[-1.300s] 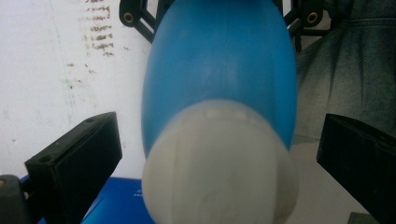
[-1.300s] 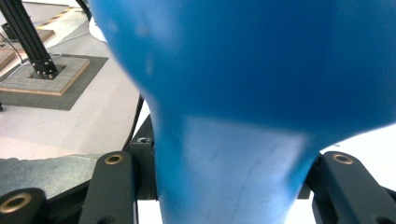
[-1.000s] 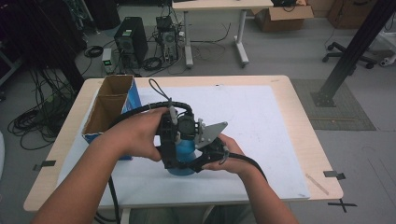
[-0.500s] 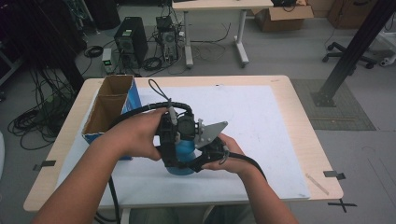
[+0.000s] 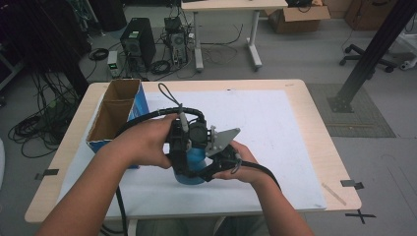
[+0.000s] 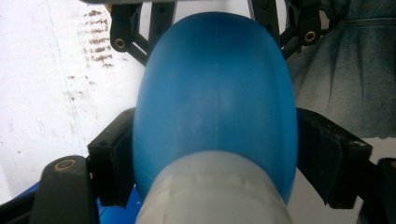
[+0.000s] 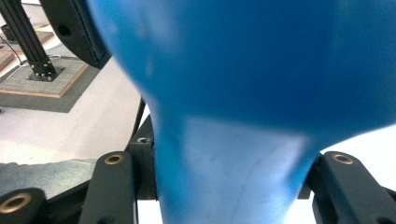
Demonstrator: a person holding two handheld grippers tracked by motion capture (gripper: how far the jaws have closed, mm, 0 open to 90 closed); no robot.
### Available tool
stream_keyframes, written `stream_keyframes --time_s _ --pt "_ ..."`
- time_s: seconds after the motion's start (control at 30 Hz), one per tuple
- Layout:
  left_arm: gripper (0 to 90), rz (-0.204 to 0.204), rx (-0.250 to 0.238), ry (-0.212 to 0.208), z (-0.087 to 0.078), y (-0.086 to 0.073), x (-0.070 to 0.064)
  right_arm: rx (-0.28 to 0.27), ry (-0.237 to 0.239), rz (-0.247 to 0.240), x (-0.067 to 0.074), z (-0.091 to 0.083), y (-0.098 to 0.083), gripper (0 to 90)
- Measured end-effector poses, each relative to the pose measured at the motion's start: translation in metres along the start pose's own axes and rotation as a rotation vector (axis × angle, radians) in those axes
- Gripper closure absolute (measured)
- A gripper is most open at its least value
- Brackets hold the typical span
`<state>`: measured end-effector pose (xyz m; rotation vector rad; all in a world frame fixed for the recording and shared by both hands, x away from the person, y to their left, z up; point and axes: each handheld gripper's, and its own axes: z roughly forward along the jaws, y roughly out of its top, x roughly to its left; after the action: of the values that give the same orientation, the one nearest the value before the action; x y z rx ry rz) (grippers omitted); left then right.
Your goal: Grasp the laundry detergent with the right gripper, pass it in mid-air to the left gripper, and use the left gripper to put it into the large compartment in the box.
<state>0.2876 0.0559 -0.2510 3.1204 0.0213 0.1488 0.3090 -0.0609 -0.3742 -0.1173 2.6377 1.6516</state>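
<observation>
Smooth blue plastic bulb-shaped bottle [image 6: 215, 102] with pale translucent neck, gripped by left claw [image 6: 215, 163], just closing, and right claw [image 7: 224, 186].

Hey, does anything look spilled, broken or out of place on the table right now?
Nothing stands out. The blue bottle is intact and dry, held between both grippers; the left gripper's jaws have just been closing on its body. The cardboard box sits squarely at the table's left edge.

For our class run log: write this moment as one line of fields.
right gripper: shut on blue bottle | left gripper: jaws just closing around bottle
</observation>
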Motion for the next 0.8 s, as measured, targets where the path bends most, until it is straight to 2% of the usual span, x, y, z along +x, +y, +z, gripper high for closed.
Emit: stream_keyframes --time_s 0.33,0.6,0.8 --pt "29.2 0.002 0.002 0.002 0.0002 -0.0014 -0.0007 0.003 0.003 -0.002 0.0011 0.0014 -0.0004 45.4" --pt "36.7 0.007 0.013 0.028 0.0006 -0.0016 -0.0010 0.002 0.008 0.003 0.0028 0.0033 -0.0004 45.4" --pt "37.7 0.004 0.019 0.051 0.0025 -0.0003 -0.0029 0.007 0.004 0.010 0.0028 0.0035 -0.0011 45.5"
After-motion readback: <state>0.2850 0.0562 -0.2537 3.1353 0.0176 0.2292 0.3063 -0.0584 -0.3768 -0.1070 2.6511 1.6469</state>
